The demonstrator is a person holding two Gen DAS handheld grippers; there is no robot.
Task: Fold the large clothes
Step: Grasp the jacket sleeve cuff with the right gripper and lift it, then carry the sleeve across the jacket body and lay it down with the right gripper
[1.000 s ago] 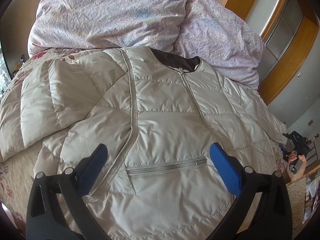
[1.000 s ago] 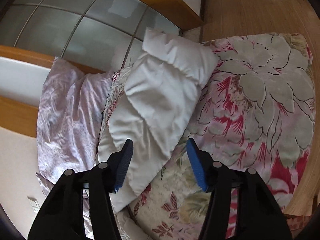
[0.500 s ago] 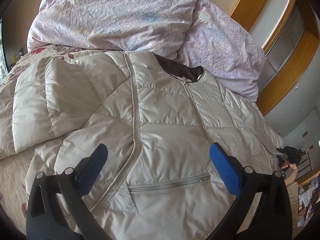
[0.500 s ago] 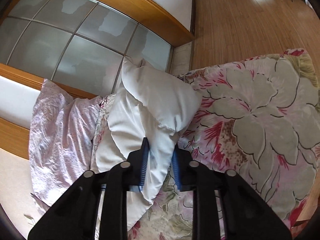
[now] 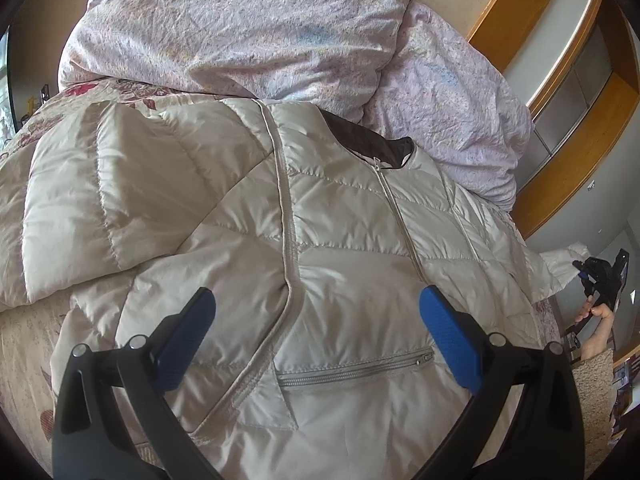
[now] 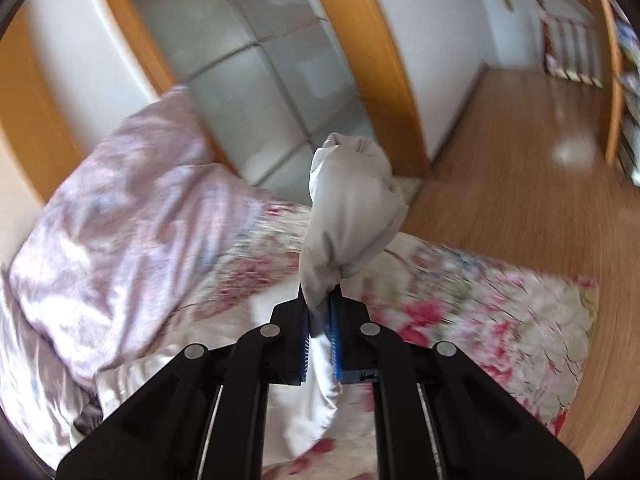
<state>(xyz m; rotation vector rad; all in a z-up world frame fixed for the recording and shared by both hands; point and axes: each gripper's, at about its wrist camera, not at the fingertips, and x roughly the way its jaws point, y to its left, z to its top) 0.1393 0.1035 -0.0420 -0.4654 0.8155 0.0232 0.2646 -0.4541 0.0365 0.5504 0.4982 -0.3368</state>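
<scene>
A cream quilted jacket (image 5: 340, 240) lies face up on the bed, zipped, with its dark collar toward the pillows; one sleeve is folded across its left side. My left gripper (image 5: 316, 316) hovers open over the jacket's lower front near the pocket zip, holding nothing. My right gripper (image 6: 319, 304) is shut on the jacket's other sleeve (image 6: 352, 208), which is lifted off the bed and bunches up beyond the pads. In the left wrist view, that right gripper (image 5: 600, 280) shows small at the far right edge, held by a hand.
Two pale pink pillows (image 5: 248, 28) lie at the head of the floral bedspread (image 6: 500, 304). A wooden-framed frosted-glass wardrobe (image 6: 260, 80) stands beyond the bed. The wooden floor (image 6: 520, 140) runs past the bed's right edge.
My right gripper closed on the sleeve, then lifted it off the bed while rolling. The left gripper stayed open and crept slightly toward the jacket.
</scene>
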